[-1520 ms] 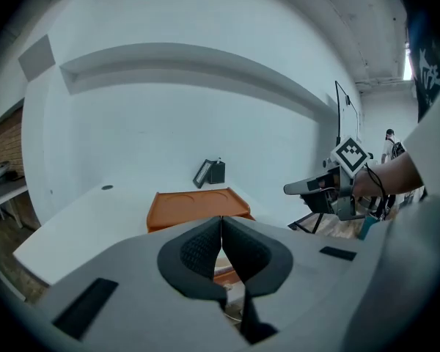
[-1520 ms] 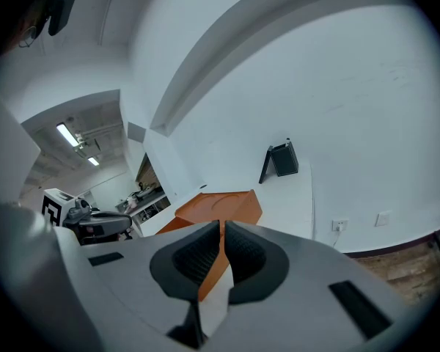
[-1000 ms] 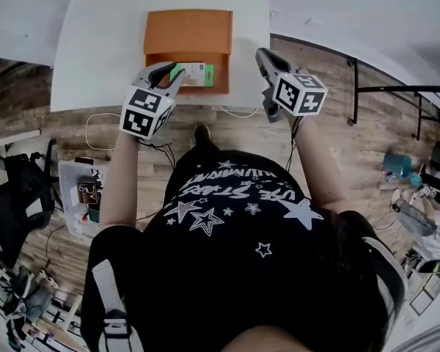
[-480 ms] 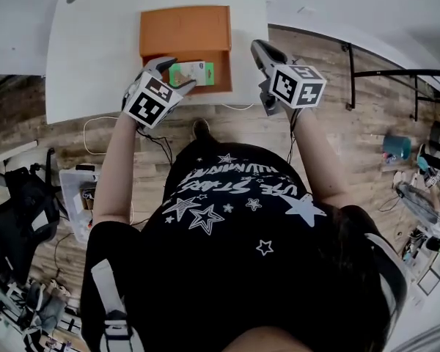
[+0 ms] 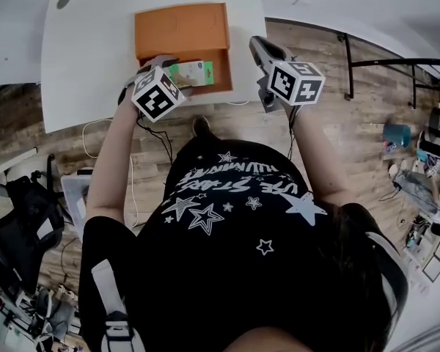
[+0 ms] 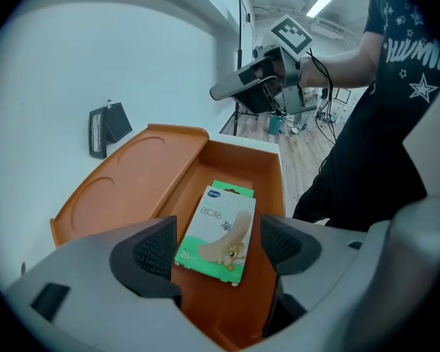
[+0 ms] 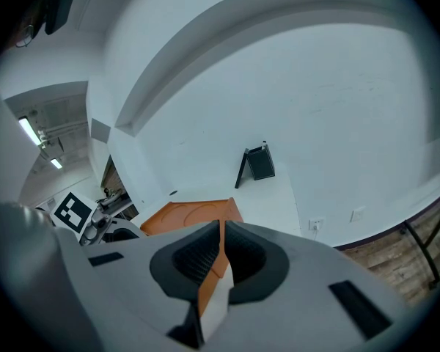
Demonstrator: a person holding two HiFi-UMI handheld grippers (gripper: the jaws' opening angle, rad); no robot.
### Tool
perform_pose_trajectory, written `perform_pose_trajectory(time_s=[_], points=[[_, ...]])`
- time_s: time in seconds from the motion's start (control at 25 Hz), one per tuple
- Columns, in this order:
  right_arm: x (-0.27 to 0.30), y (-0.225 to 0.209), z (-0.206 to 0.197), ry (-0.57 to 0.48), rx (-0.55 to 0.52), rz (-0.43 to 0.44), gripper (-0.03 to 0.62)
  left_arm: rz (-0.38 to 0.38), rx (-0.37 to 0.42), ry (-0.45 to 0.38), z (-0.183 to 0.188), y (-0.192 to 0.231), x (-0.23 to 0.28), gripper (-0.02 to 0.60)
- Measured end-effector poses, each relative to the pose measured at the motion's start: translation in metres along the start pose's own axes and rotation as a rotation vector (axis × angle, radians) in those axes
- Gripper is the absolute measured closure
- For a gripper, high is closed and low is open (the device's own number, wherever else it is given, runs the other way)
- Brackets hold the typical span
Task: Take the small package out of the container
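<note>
Small package (image 6: 218,226) lies in container (image 6: 243,163), left tool (image 6: 220,246) opening around it, right tool (image 7: 221,259) closed

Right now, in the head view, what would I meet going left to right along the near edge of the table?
Left tongs, opening → small package, lying between their pads untouched → right wall of the orange container → right tongs, shut and empty.
</note>
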State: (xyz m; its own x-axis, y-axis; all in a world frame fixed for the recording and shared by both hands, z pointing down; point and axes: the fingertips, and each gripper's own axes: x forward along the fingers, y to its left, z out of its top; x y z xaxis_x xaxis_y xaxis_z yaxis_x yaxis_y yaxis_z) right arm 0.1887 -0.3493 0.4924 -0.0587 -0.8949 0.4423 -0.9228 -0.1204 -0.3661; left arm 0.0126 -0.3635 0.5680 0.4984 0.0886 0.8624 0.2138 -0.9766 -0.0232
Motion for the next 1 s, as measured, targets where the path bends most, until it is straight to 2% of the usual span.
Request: perform_pose_trajectory(time_s=[0.36,0.64,0.84,1.0], points=[[0.002,-0.001,-0.004,0.013,0.017,-0.02,0.542,-0.068,0.082,0.107,-0.003,-0.001,0.02,0.216],[0.002,-0.005,-0.006,0.013,0.041,-0.035,0.542,-0.063,0.208,0.23,-0.014,-0.002,0.035,0.218],[0.001,-0.007,-0.007,0.012,0.048,-0.043,0.542,-0.063,0.215,0.238,-0.015,-0.002,0.036,0.218],[0.0,-0.005,-0.008,0.009,0.05,-0.039,0.542,-0.062,0.205,0.212,-0.014,-0.003,0.035,0.218]])
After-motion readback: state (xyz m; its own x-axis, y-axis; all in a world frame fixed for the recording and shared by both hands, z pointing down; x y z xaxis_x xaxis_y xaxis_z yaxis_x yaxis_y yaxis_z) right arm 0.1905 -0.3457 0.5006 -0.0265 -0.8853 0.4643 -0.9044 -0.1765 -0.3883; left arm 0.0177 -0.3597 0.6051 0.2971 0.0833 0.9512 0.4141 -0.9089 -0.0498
